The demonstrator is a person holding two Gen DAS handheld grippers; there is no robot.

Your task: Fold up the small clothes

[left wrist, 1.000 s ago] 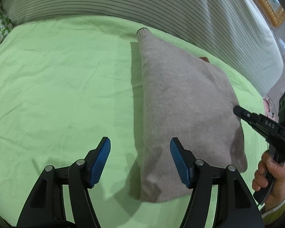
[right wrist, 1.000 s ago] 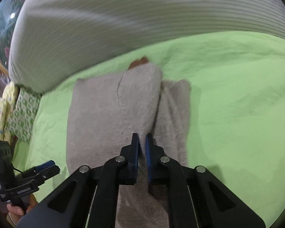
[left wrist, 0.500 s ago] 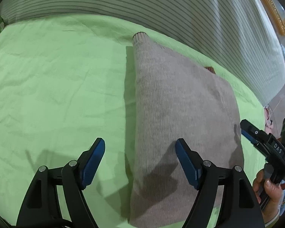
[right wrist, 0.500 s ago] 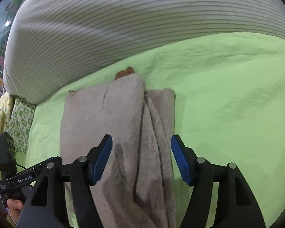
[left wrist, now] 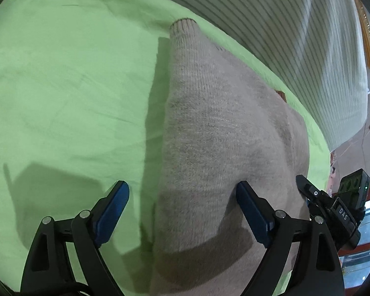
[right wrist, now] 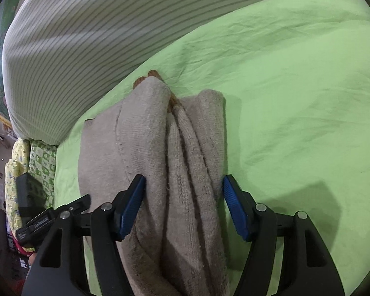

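Observation:
A beige knit sweater (left wrist: 222, 148) lies folded on the green bed sheet (left wrist: 61, 86), its cuff pointing toward the striped pillow. My left gripper (left wrist: 182, 212) is open, low over the sweater's near left edge, with one pad over the sheet and one over the knit. In the right wrist view the sweater (right wrist: 160, 160) shows layered folds and a brown collar at its far end. My right gripper (right wrist: 183, 207) is open and straddles the folded layers, holding nothing. Each gripper shows in the other's view, the right one (left wrist: 333, 209) and the left one (right wrist: 49, 217).
A long striped pillow (right wrist: 111, 24) runs along the far side of the bed. A green patterned pillow (right wrist: 42, 160) and a yellow one lie past the bed's left end. The bed's edge and the room floor (left wrist: 357, 148) show at the right of the left wrist view.
My right gripper, shut a second ago, has opened over the folded layers. Both grippers have moved in closer and lower over the sweater. The left gripper stayed open.

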